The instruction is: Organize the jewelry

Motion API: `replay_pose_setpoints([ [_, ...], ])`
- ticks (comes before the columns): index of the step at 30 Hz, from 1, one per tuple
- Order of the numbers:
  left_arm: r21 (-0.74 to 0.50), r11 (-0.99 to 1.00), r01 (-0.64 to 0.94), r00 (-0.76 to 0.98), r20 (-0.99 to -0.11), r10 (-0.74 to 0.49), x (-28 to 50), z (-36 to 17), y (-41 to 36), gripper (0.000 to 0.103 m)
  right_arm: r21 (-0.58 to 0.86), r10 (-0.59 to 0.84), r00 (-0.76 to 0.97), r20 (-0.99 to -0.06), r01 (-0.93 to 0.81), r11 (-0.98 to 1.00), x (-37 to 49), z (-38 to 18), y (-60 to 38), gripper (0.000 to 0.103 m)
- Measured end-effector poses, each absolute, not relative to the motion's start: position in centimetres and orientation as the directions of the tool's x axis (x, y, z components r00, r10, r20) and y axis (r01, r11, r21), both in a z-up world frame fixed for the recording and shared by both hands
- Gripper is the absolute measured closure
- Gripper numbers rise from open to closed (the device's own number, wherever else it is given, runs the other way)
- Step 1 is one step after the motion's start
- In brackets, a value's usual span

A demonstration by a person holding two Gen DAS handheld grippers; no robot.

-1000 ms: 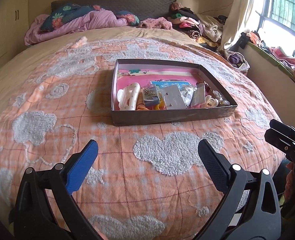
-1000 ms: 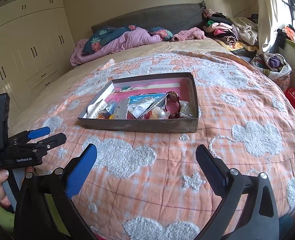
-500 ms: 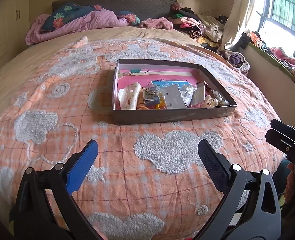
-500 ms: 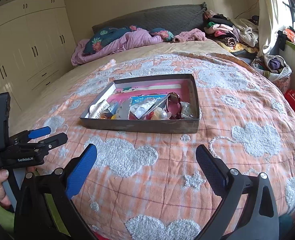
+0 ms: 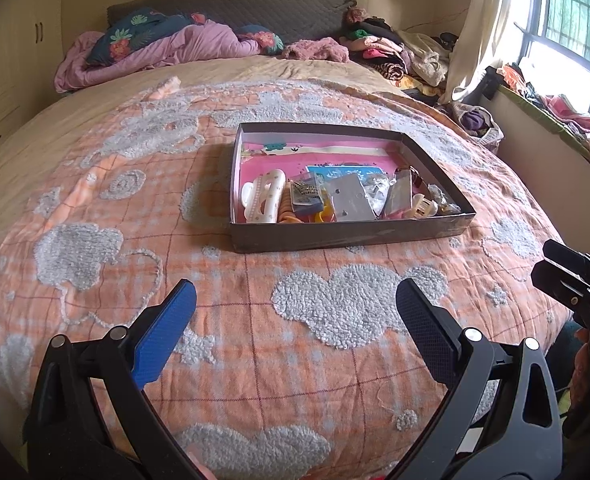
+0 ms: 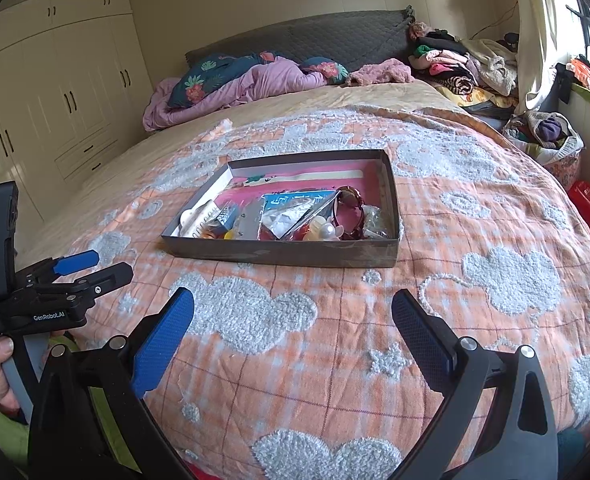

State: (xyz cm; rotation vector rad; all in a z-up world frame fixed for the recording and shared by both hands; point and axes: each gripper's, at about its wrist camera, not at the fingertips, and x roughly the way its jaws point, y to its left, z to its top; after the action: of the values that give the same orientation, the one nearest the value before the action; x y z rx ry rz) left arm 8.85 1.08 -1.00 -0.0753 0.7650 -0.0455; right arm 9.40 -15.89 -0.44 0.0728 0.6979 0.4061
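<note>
A shallow dark box [image 5: 347, 236] with a pink floor lies on the orange bedspread; it also shows in the right wrist view [image 6: 279, 252]. It holds a white hair clip [image 5: 265, 196], a grey card [image 5: 353, 204], small clear packets, sunglasses [image 6: 349, 212] and other small pieces. My left gripper [image 5: 295, 308] is open and empty, above the bedspread short of the box. My right gripper [image 6: 293, 312] is open and empty, also short of the box. Each gripper shows at the edge of the other's view.
The bed has a grey headboard [image 5: 231, 8], purple bedding and pillows [image 5: 167, 48] at the far end, and piled clothes [image 5: 391, 52] at the far right. White wardrobes [image 6: 55, 92] stand left. A window and curtain [image 5: 491, 28] are right. A red bin [image 6: 589, 206] sits on the floor.
Both grippers have drifted slightly; the box sits a little lower and nearer in both views. Both stay open and empty.
</note>
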Motion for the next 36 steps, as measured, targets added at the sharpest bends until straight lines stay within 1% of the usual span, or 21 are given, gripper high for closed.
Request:
replay_pose_setpoints([
  [27, -0.081, 0.997, 0.005, 0.728, -0.683, -0.059, 8.76, -0.18, 1.25, 0.009, 0.191, 0.385, 0.696, -0.606, -0.342, 0.920, 9.11, -0.03, -15.68, 0.004],
  [31, -0.086, 0.996, 0.015, 0.728, -0.682, -0.070, 8.67, -0.27, 1.01, 0.009, 0.190, 0.384, 0.698, -0.605, -0.342, 0.920, 9.14, -0.05, -15.68, 0.004],
  [36, -0.123, 0.992, 0.033, 0.731, -0.674, -0.108, 8.58, -0.39, 0.94, 0.009, 0.189, 0.381, 0.697, -0.608, -0.340, 0.921, 9.16, -0.07, -15.70, 0.004],
])
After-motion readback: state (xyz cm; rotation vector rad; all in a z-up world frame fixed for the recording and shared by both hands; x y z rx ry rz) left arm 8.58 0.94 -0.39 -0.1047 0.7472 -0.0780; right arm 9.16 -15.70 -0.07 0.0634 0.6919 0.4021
